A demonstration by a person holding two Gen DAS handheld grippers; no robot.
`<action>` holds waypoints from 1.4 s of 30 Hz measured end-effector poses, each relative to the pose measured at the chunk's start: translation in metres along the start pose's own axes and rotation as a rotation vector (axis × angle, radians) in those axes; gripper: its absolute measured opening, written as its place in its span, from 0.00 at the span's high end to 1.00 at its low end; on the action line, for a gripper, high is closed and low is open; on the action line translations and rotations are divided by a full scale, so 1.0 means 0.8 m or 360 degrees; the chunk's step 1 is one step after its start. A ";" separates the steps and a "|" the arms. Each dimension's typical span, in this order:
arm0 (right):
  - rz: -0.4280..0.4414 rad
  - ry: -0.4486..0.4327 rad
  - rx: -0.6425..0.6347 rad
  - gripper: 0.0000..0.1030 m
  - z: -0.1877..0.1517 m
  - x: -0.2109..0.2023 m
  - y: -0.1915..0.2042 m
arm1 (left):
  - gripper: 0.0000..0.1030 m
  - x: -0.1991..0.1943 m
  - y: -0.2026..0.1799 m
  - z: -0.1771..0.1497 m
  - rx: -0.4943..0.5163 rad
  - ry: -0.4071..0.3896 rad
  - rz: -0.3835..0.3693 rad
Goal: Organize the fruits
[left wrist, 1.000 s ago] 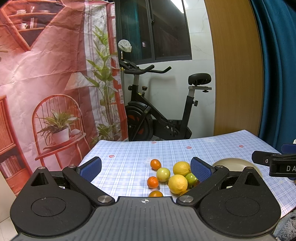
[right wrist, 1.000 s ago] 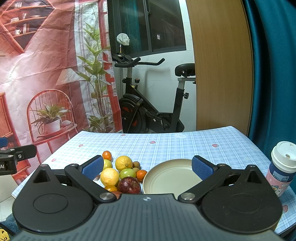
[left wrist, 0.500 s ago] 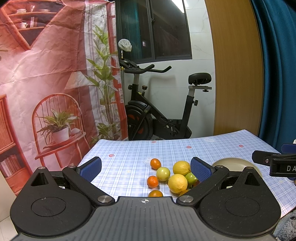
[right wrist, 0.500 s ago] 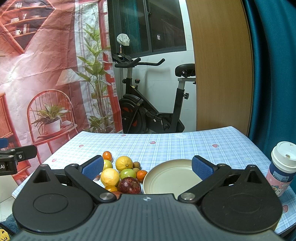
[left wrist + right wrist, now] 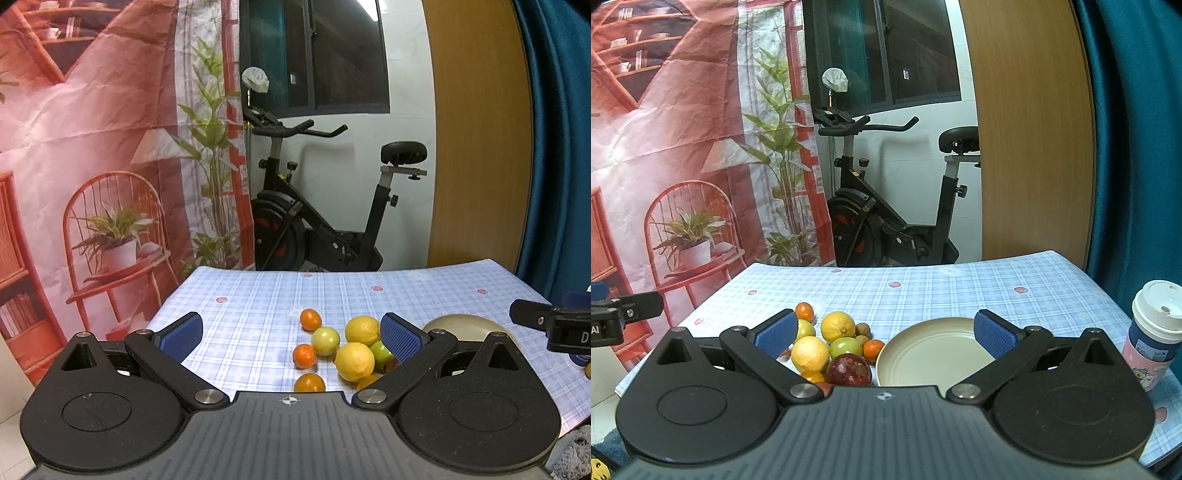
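A pile of fruit lies on the checked tablecloth: two lemons (image 5: pixel 809 353) (image 5: pixel 838 326), green fruits (image 5: pixel 845 347), small oranges (image 5: pixel 873 349), a dark purple fruit (image 5: pixel 848 370) and small brown ones (image 5: pixel 862 328). The pile also shows in the left wrist view, with a lemon (image 5: pixel 354 361) and oranges (image 5: pixel 304 356). An empty beige plate (image 5: pixel 931 354) lies right of the pile. My left gripper (image 5: pixel 291 334) is open and empty, above the table's near edge left of the pile. My right gripper (image 5: pixel 884 328) is open and empty, before the plate and the pile.
A lidded paper cup (image 5: pixel 1152 332) stands at the table's right edge. The tablecloth (image 5: pixel 923 291) stretches back to an exercise bike (image 5: pixel 886 206) behind the table. A printed backdrop (image 5: pixel 683 147) hangs at the left, a blue curtain (image 5: pixel 1137 129) at the right.
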State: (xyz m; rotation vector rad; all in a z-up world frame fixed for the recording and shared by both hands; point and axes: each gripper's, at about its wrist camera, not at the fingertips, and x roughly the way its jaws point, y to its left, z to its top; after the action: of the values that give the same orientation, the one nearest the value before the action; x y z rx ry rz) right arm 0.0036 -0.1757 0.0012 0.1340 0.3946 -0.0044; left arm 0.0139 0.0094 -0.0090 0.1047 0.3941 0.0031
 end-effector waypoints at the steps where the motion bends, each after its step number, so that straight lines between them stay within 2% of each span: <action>1: 0.0009 -0.0003 -0.0003 0.00 0.000 0.000 0.000 | 0.00 0.003 0.000 0.001 0.0013 -0.0008 0.0003; 4: 0.0053 -0.0041 -0.0063 0.00 0.008 0.007 0.000 | 0.00 0.016 0.001 0.006 0.0072 -0.0037 0.0048; 8: 0.0115 -0.0150 -0.0065 0.00 0.025 0.017 -0.009 | 0.00 0.036 0.016 0.020 0.0014 -0.0044 0.0048; 16: 0.0018 -0.0404 -0.0068 0.00 0.025 0.065 -0.034 | 0.01 0.085 0.022 0.020 0.0014 0.0049 -0.0021; 18: 0.0029 -0.0393 -0.0066 0.00 0.023 0.081 -0.034 | 0.01 0.093 0.022 0.017 -0.0010 0.0069 -0.0074; 22: 0.0219 -0.0317 -0.0022 0.00 0.013 0.106 -0.032 | 0.07 0.111 0.012 0.008 -0.0015 0.0124 -0.0113; 26: 0.0227 -0.0254 -0.0009 0.00 -0.002 0.123 -0.020 | 0.07 0.127 0.009 -0.002 -0.0007 0.0173 -0.0143; 29: 0.0280 -0.0223 -0.0028 0.00 -0.015 0.126 -0.010 | 0.07 0.141 0.010 -0.008 -0.0007 0.0204 -0.0177; 35: 0.0159 -0.0239 -0.0171 0.00 -0.042 0.121 0.003 | 0.11 0.148 0.014 -0.021 -0.0132 0.0210 -0.0211; 42: 0.0171 -0.0140 -0.0225 0.00 -0.062 0.122 0.009 | 0.13 0.142 -0.001 -0.032 -0.0064 0.0153 -0.0196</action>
State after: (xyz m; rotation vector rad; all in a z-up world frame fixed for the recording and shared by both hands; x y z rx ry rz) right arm 0.0752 -0.1596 -0.0805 0.0152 0.2986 0.1229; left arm 0.1091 0.0140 -0.0761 0.0405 0.4956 -0.1055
